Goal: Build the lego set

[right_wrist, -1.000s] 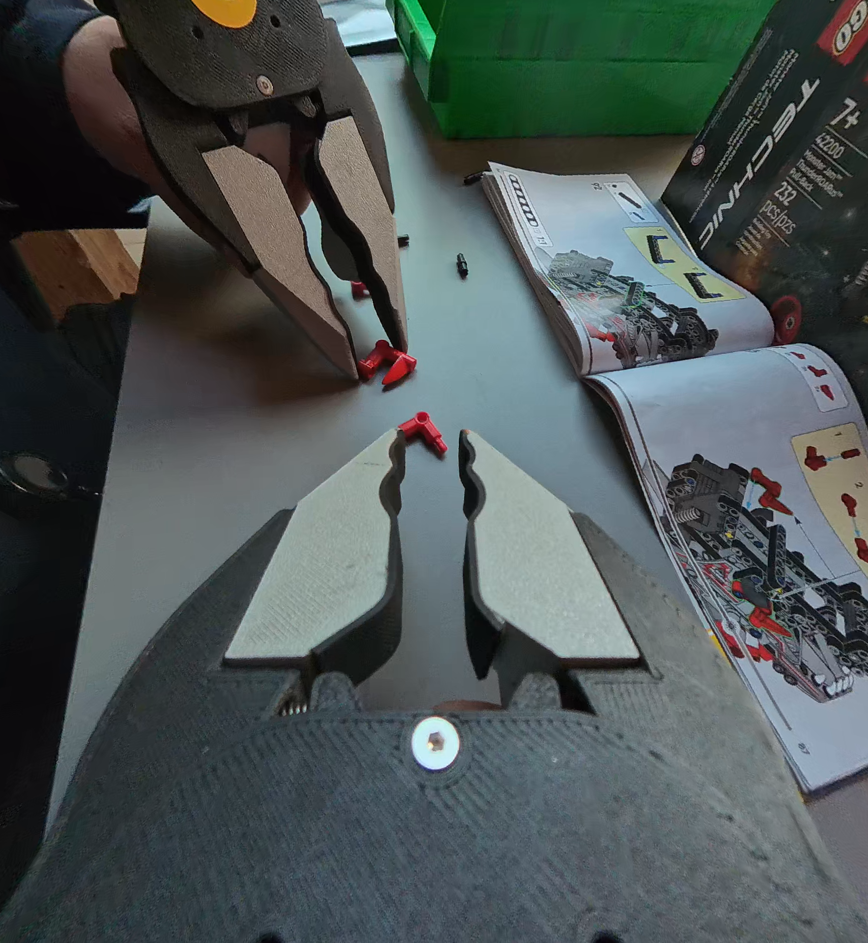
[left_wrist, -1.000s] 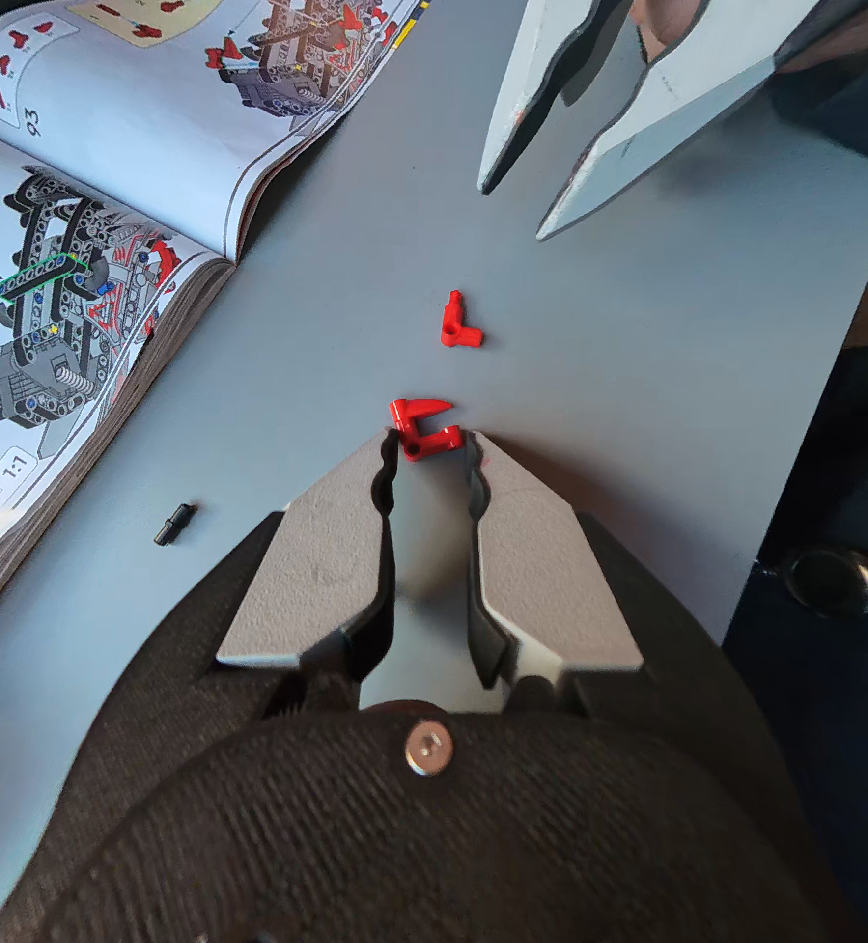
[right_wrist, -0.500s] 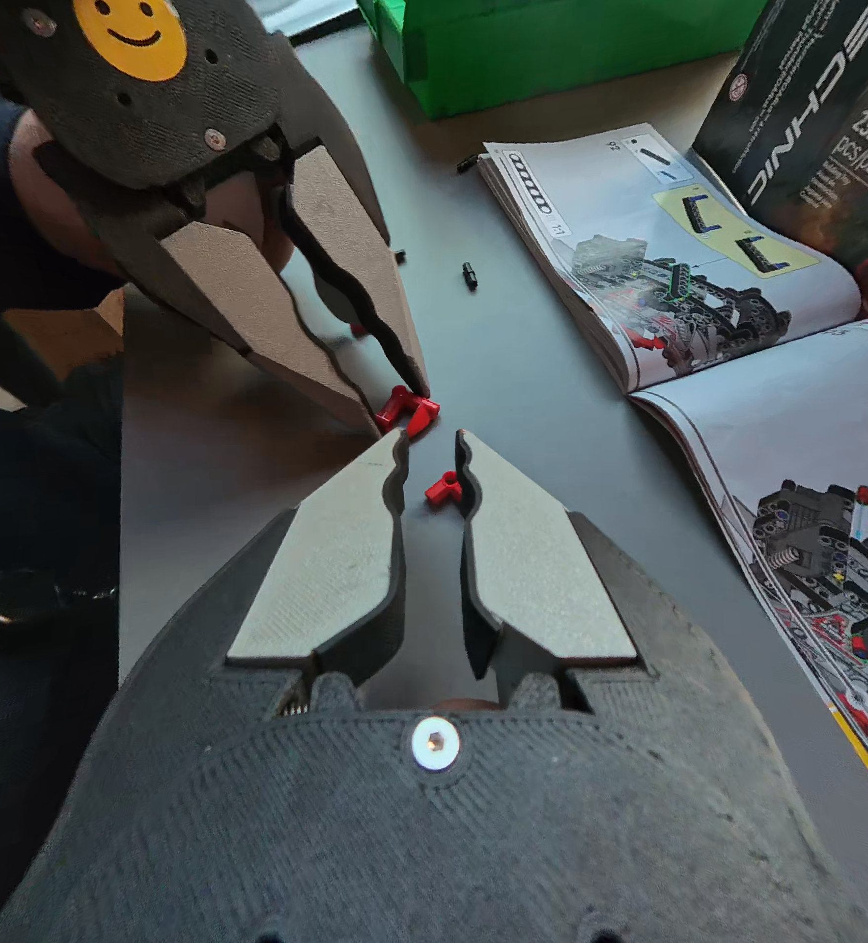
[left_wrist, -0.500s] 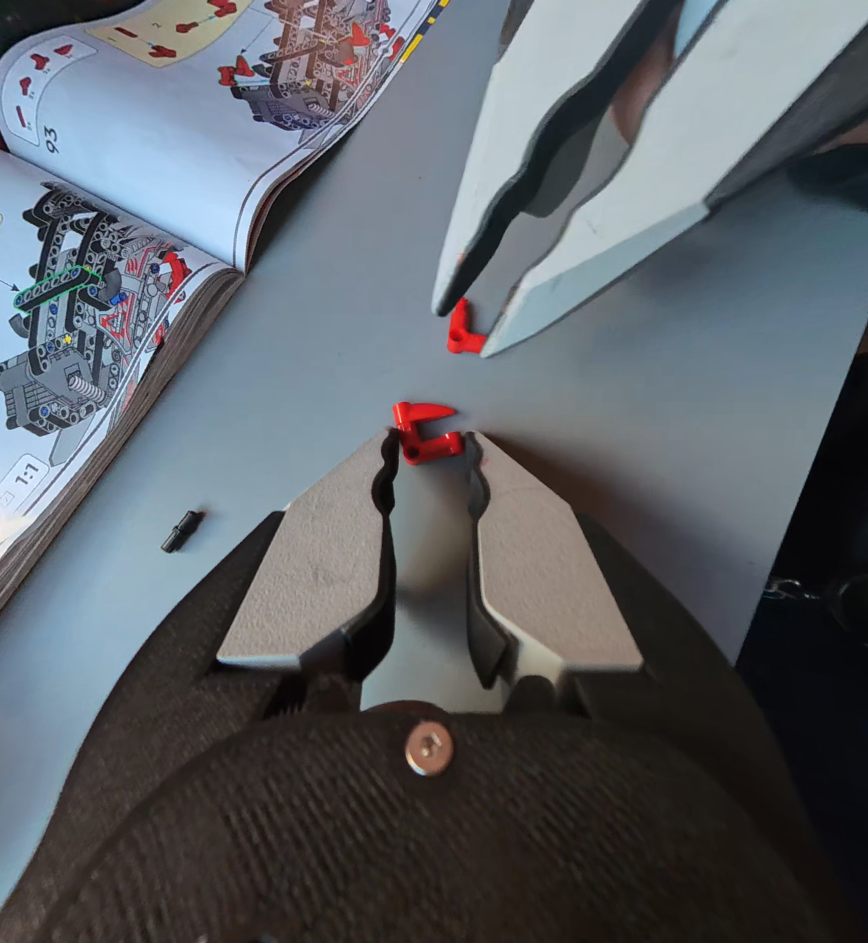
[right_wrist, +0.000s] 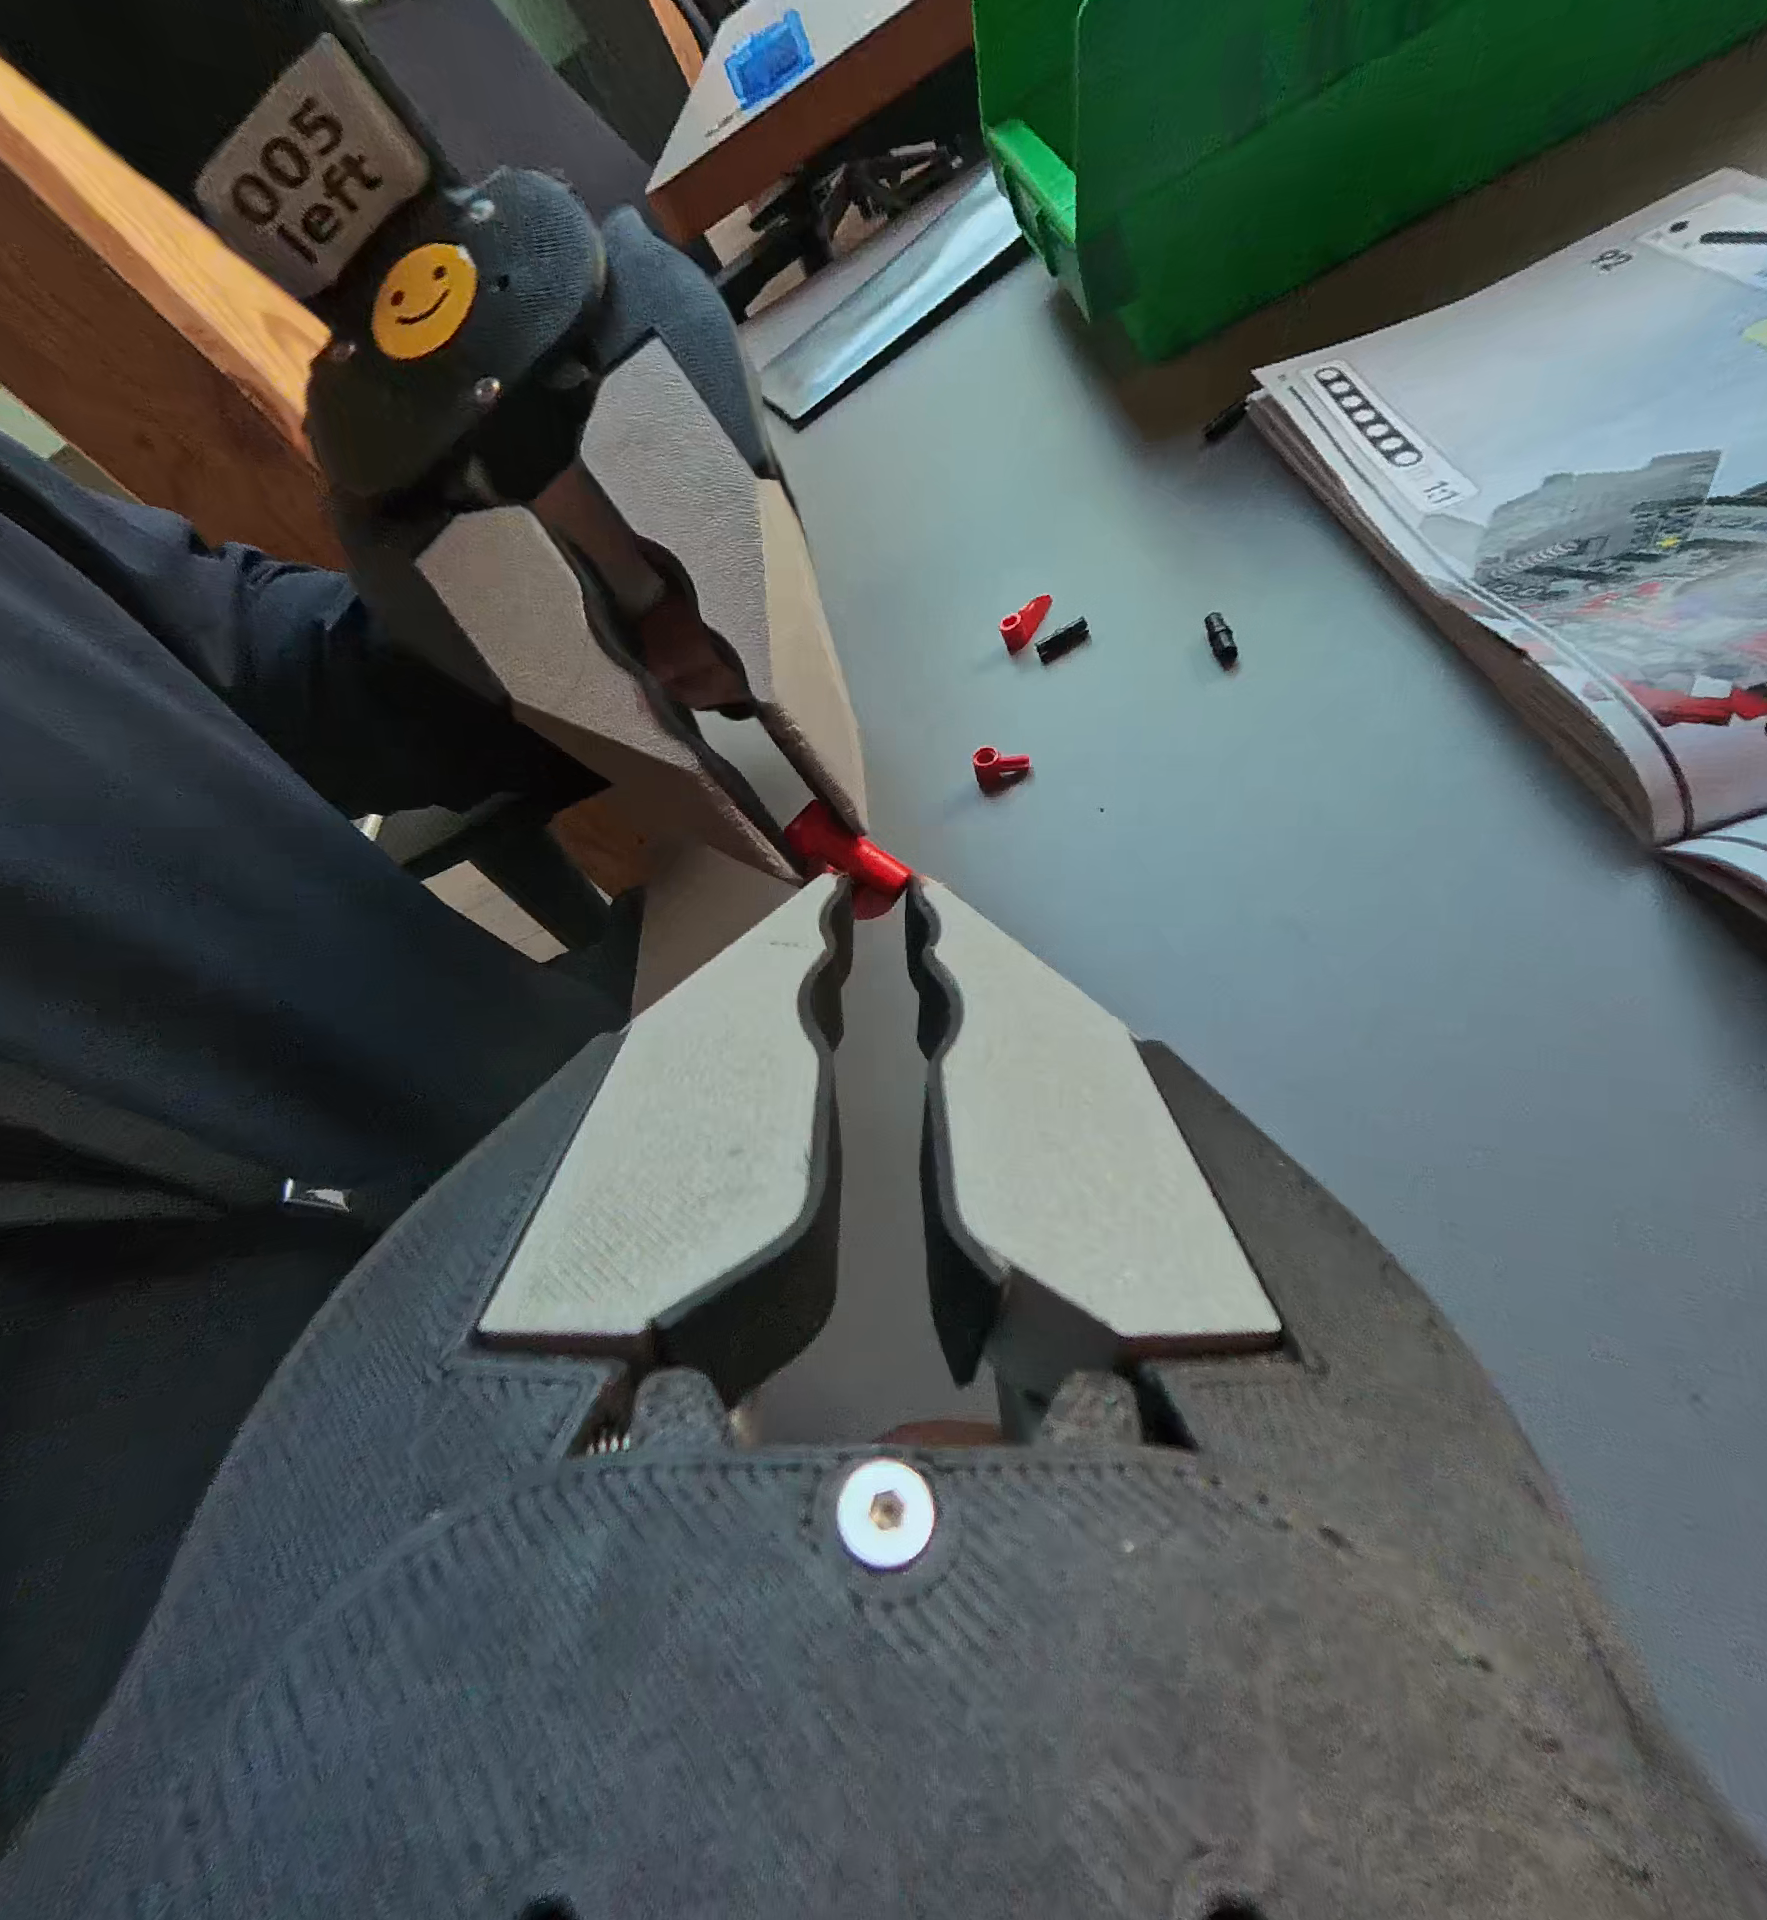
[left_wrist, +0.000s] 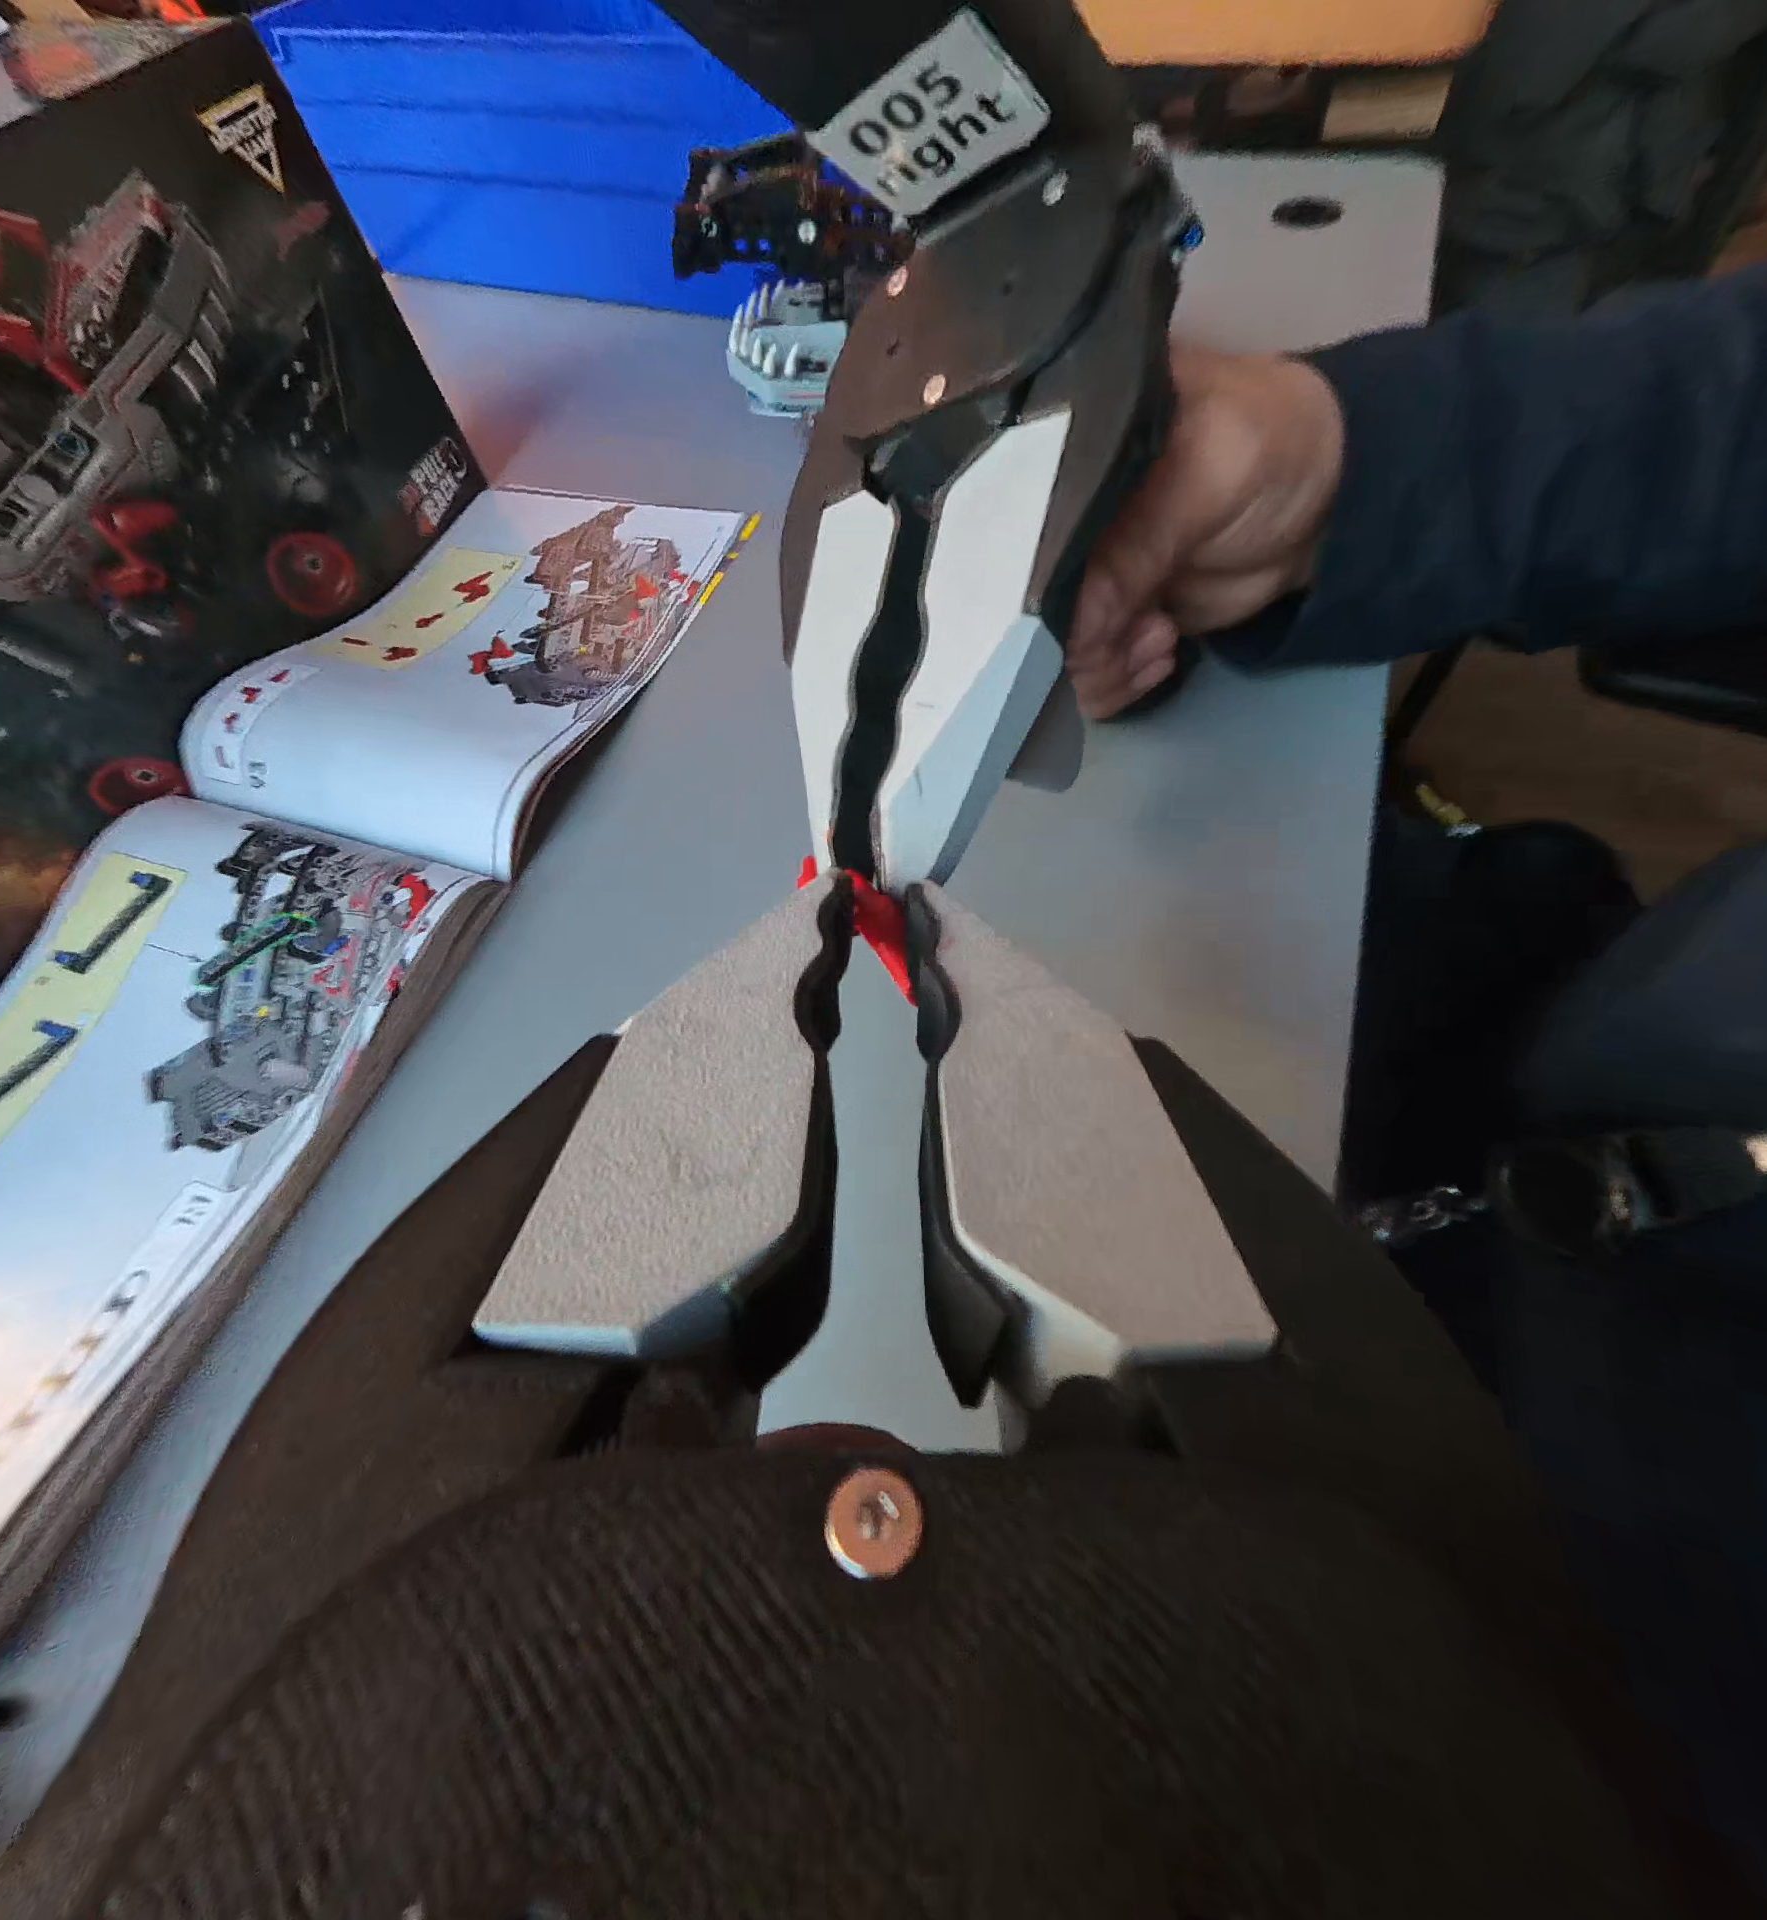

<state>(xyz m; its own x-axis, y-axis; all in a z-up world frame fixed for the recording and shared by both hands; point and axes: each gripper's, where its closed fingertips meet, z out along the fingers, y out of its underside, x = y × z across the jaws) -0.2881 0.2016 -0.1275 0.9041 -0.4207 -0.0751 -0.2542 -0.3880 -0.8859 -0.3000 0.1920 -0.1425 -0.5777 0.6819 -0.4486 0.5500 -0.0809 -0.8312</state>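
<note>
My left gripper point(left_wrist: 877, 906) is shut on a red claw piece point(left_wrist: 881, 940) and holds it above the grey table point(left_wrist: 1149, 831). My right gripper point(right_wrist: 874, 896) is shut on a small red connector point(right_wrist: 881, 891). The two grippers meet tip to tip in the air. The right gripper point(left_wrist: 851, 860) comes down from above in the left wrist view. The left gripper point(right_wrist: 819, 840) comes in from the upper left in the right wrist view. The two red parts touch between the tips. I cannot tell whether they are joined.
A red claw point(right_wrist: 1024, 623), a red connector point(right_wrist: 999, 770) and two black pins point(right_wrist: 1063, 641) point(right_wrist: 1220, 636) lie loose on the table. The open instruction booklet point(left_wrist: 391, 810), the set's box point(left_wrist: 131, 416), a partly built model point(left_wrist: 785, 239), a blue bin point(left_wrist: 505, 156) and a green bin point(right_wrist: 1378, 156) stand around. The tips of both grippers are at nearly the same place.
Both grippers have shut on their red parts, lifted them off the table and brought them together tip to tip. Both views have tilted up away from the tabletop.
</note>
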